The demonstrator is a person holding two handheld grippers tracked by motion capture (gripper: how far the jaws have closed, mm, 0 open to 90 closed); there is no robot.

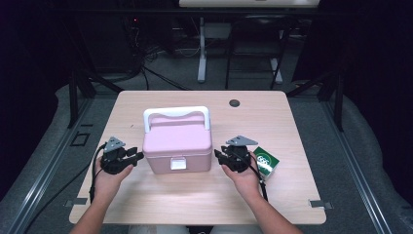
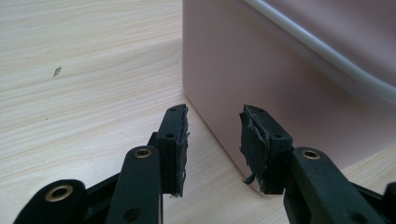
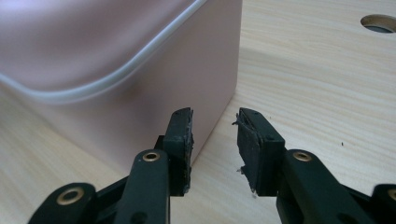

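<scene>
Both grippers sit low on the wooden table (image 1: 146, 197), one at each side of the pink box (image 1: 178, 146), and we hold one in each hand. Our left gripper (image 1: 135, 157) points at the box's left side wall near its front corner; our right gripper (image 1: 218, 157) points at the right side wall, likewise near the front.

From the left gripper view, our left gripper (image 2: 214, 140) has its jaws parted with a clear gap, and the box's lower front corner (image 2: 261, 74) stands just beyond that gap. The worn black pads (image 2: 180, 140) press on nothing, so this gripper is released. The right gripper view tells the same on the other side: our right gripper (image 3: 215, 142) has its jaws apart, the box's corner (image 3: 154, 84) lies just ahead of the left-hand jaw, and bare wood shows between the pads (image 3: 247, 144). This one too grasps nothing.

The pink box stands upright near the middle of the table, lid down, its white handle (image 1: 176, 113) raised over the lid and a white latch (image 1: 178, 164) on the front face. A small green and white carton (image 1: 265, 161) lies on the table just beyond our right hand (image 1: 246, 178). A round cable hole (image 1: 234, 103) sits in the tabletop behind the box, well apart from it.
</scene>
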